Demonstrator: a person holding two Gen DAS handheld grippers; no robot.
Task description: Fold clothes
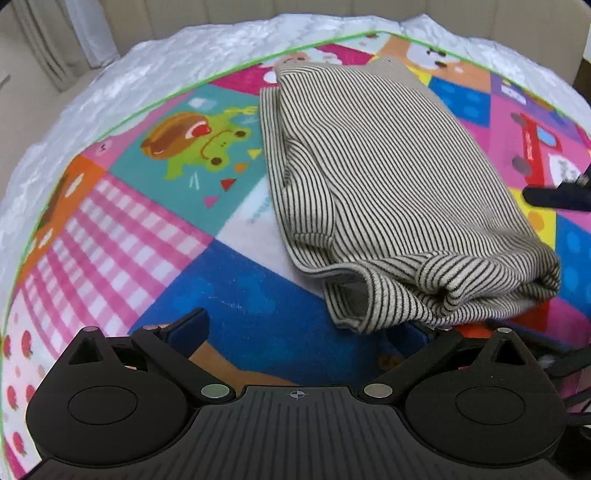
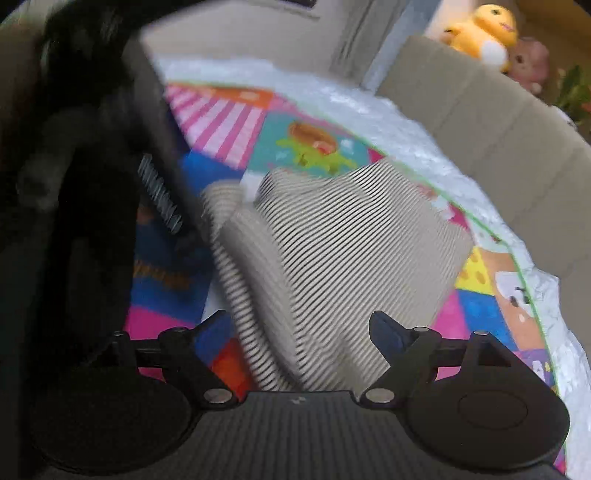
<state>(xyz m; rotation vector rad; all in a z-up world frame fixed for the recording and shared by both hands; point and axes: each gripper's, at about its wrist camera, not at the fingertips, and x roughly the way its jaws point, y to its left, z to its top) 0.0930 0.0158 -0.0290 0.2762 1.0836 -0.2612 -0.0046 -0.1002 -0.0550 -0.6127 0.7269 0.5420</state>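
Left jaws: my left gripper (image 1: 299, 325) hangs low over the mat, its two fingers spread wide with only blue mat between them; the right-hand finger sits just under the near hem of the garment, and I cannot tell whether it touches.

Play mat: the patchwork play mat (image 1: 140, 206) with its frog-and-burger panel lies bare to the left of the garment, edged in green, over a crinkled white cover (image 1: 74, 96).

Garment: the striped top (image 1: 369, 177) lies folded into a compact block at mid-mat, a sleeve tucked along its left side, the near edge bunched into a loose roll.

Right jaws: my right gripper (image 2: 299, 332) stands open above the near end of that same top, cloth visible between the fingers but neither pad pressing on it; this view is smeared, so fine contact is beyond telling.

Backdrop: plush toys (image 2: 484, 33) sit well apart on a ledge behind a beige headboard.

Risk, near hem: as I judge it, the bunched roll could spring open if either finger drags out from beneath it.

Risk, right side: an open finger catching a layer on withdrawal could lift the top fold and undo the block.

Risk, crowding: both my grippers work the same near edge and could knock together.
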